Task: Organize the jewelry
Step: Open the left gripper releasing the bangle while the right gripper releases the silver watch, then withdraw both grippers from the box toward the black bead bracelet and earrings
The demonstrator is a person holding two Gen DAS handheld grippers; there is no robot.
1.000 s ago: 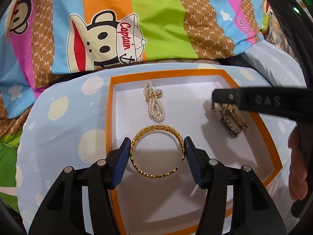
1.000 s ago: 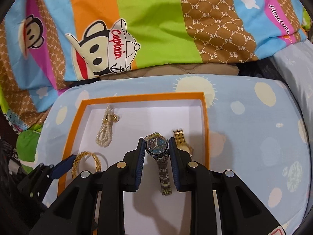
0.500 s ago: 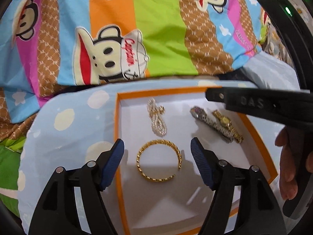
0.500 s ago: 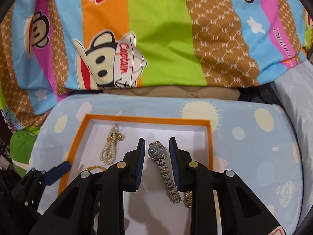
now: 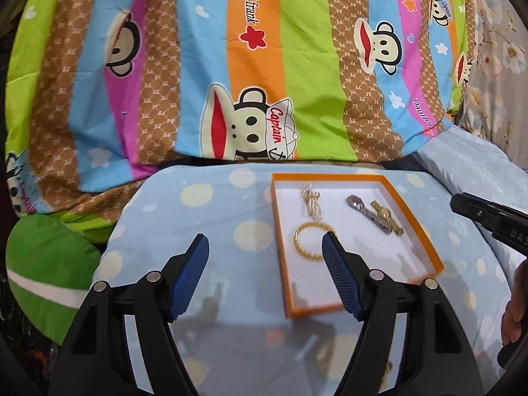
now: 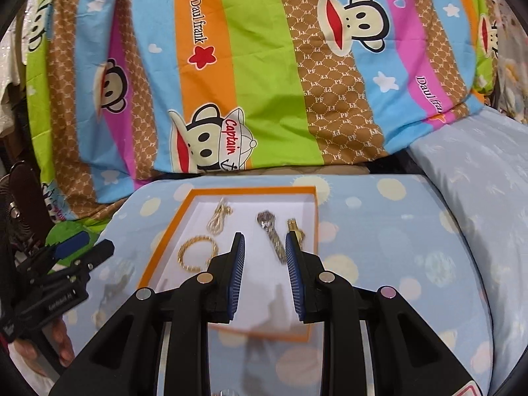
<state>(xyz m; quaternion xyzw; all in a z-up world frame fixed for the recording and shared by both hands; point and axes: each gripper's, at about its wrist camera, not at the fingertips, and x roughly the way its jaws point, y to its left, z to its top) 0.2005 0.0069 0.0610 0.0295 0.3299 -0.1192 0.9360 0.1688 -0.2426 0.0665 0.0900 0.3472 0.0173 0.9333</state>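
An orange-rimmed white tray lies on a pale blue spotted cushion. In it rest a pearl bracelet, a gold bangle, a silver watch and a gold watch. My left gripper hovers over the tray's near left edge; its jaws are opening with nothing between them. My right gripper hangs above the tray's near right part, its jaws a little apart and empty, the silver watch lying beneath the gap.
A striped cartoon blanket rises behind the cushion. A green pillow sits at the left, a pale blue pillow at the right. A hand holds the left gripper.
Both grippers have drawn back and up from the tray. The left jaws have widened away from the gold bangle, and the silver watch now lies beyond the right pads.
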